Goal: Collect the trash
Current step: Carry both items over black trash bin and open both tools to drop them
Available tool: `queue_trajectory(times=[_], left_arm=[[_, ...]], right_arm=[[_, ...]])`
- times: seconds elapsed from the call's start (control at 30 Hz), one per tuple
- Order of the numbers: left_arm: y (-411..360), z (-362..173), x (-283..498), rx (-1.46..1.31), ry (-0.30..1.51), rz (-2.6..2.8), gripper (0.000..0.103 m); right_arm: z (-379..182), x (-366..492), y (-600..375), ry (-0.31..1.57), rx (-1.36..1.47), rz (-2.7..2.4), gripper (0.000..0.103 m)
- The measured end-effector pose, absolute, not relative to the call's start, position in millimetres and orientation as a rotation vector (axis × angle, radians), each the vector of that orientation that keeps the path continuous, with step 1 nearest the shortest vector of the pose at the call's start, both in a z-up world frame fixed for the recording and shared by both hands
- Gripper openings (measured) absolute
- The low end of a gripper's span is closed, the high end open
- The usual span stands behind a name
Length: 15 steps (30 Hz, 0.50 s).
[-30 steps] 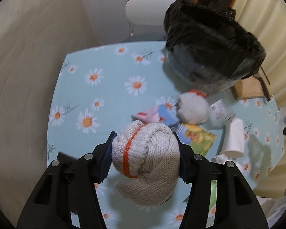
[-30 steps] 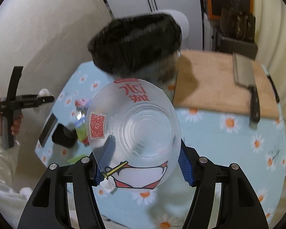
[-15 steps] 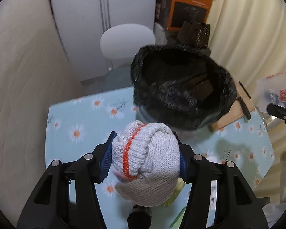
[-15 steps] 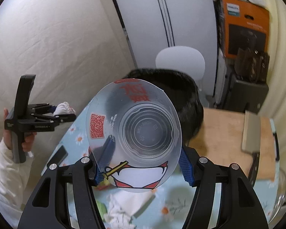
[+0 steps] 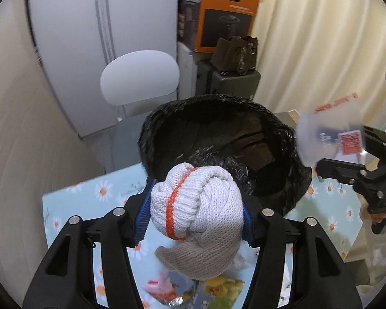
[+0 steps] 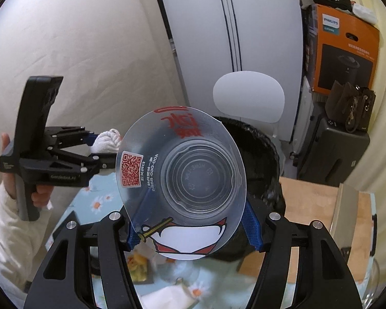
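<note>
My left gripper [image 5: 194,219] is shut on a balled white knitted glove [image 5: 198,221] with an orange stripe, held just in front of and above the near rim of the black-lined trash bin [image 5: 218,134]. My right gripper [image 6: 193,229] is shut on a clear plastic cup [image 6: 185,180] with red print and a QR code, held near the bin [image 6: 265,154]. The cup [image 5: 329,139] also shows in the left wrist view at the bin's right side. The left gripper [image 6: 100,149] with the glove [image 6: 105,141] shows at the left of the right wrist view.
The daisy-print tablecloth [image 5: 72,213] carries colourful wrappers [image 5: 213,291] and crumpled tissue [image 6: 167,296]. A wooden cutting board [image 6: 311,200] with a cleaver [image 6: 344,219] lies right of the bin. A white chair [image 5: 139,77], an orange box [image 5: 226,13] and curtains stand behind.
Both grippers have risen and closed in on the bin with their loads. The bin's opening now sits right beyond the glove, and the cup has come nearer its right rim.
</note>
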<state>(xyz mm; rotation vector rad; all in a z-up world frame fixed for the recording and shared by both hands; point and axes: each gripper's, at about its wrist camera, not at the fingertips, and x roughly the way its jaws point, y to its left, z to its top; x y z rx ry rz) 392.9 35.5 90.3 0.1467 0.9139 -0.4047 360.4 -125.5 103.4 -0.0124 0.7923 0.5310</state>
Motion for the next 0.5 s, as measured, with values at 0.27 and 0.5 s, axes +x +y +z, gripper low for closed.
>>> queue_trajectory(times=[0.27,0.5], left_arm=[[32,88,403,0.11,0.855,-0.436,0.093],[45,91,386,0.092,0.856,-0.395,0.097]], right_arm=[[97,370,-126,0.769,-0.012,0.499,0.084],[92,354,-134,0.788,-0.011,0.492,0.086]])
